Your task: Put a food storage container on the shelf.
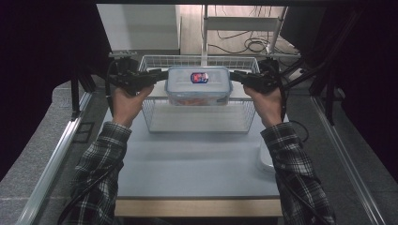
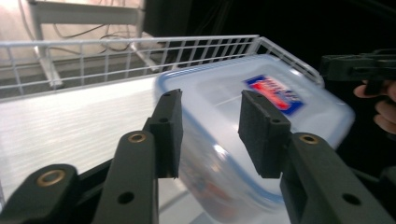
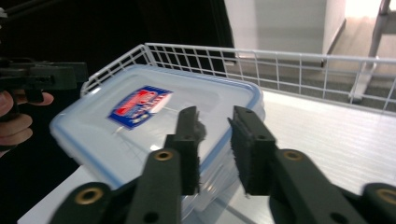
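Container (image 1: 199, 86), clear plastic with blue-trimmed lid: held above the wire basket (image 1: 155, 123), left gripper (image 2: 210, 133) and right gripper (image 3: 212, 149) each clamped on one end. Risk: narrow end grips; uneven lift could tilt it, letting it slip and drop.

left hand-held gripper (image 2: 210, 135) | jaws straddle container (image 2: 261, 116) end | wire basket (image 2: 116, 56) behind

A lab or test room: a bare desk (image 1: 197, 159) framed by metal rails (image 1: 56, 159), dark curtains (image 1: 42, 42), and loose cables (image 1: 248, 44) on the floor behind.
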The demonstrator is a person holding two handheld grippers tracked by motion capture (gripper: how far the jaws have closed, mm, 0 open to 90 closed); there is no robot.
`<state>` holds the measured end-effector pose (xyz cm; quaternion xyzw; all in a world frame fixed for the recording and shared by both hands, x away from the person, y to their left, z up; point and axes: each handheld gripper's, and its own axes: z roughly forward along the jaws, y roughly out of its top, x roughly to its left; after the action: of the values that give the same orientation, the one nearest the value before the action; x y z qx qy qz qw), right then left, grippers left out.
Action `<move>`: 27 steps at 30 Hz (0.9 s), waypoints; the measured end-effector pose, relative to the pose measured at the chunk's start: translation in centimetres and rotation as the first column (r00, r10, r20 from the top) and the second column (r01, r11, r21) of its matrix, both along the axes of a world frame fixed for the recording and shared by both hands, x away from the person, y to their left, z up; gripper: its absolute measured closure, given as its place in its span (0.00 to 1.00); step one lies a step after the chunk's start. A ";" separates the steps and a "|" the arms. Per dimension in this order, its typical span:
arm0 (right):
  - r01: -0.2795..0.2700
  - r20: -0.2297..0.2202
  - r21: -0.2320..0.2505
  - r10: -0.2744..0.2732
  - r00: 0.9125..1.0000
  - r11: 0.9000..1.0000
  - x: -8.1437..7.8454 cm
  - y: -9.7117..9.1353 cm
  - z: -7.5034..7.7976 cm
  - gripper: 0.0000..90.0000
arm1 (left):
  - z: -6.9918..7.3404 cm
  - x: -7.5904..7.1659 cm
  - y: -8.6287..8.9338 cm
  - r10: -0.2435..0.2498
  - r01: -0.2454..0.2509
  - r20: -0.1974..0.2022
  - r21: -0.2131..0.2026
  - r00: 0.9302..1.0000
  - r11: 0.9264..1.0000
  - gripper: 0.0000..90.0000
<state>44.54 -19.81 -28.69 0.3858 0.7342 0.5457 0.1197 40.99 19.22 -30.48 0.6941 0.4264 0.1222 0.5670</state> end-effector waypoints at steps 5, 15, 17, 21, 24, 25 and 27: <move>-0.016 0.046 -0.045 0.018 0.999 0.999 -2.5 -0.2 0.5 0.99 | 0.3 -3.0 -0.1 -0.055 0.053 0.042 0.050 0.998 0.997 0.82; -0.142 0.107 -0.161 0.160 0.981 0.977 -7.0 0.6 -1.4 0.99 | -2.8 -6.2 -1.8 -0.158 0.148 0.050 0.165 0.986 0.975 1.00; -0.144 0.111 -0.197 0.168 0.980 0.970 -7.2 1.0 -2.2 0.99 | -3.3 -6.0 -2.3 -0.152 0.141 0.049 0.186 0.987 0.972 1.00; -0.136 0.096 -0.219 0.160 0.982 0.966 -6.6 1.5 -3.3 0.99 | -4.2 -5.3 -2.8 -0.118 0.107 0.043 0.202 0.992 0.973 1.00; -0.133 0.085 -0.217 0.155 0.984 0.967 -5.8 1.7 -3.8 0.99 | -4.6 -4.5 -2.7 -0.101 0.095 0.027 0.185 0.995 0.978 1.00; -0.131 0.083 -0.222 0.153 0.985 0.966 -5.6 1.8 -4.0 0.99 | -4.6 -4.2 -2.6 -0.101 0.095 0.026 0.180 0.995 0.979 1.00; -0.129 0.073 -0.221 0.148 0.986 0.967 -5.0 2.1 -4.2 0.99 | -4.7 -3.8 -2.6 -0.101 0.097 0.017 0.162 0.995 0.982 1.00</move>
<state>39.55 -17.74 -32.91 0.2935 0.8080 0.4867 0.1550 37.22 16.66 -35.20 0.7566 0.3728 0.1365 0.5196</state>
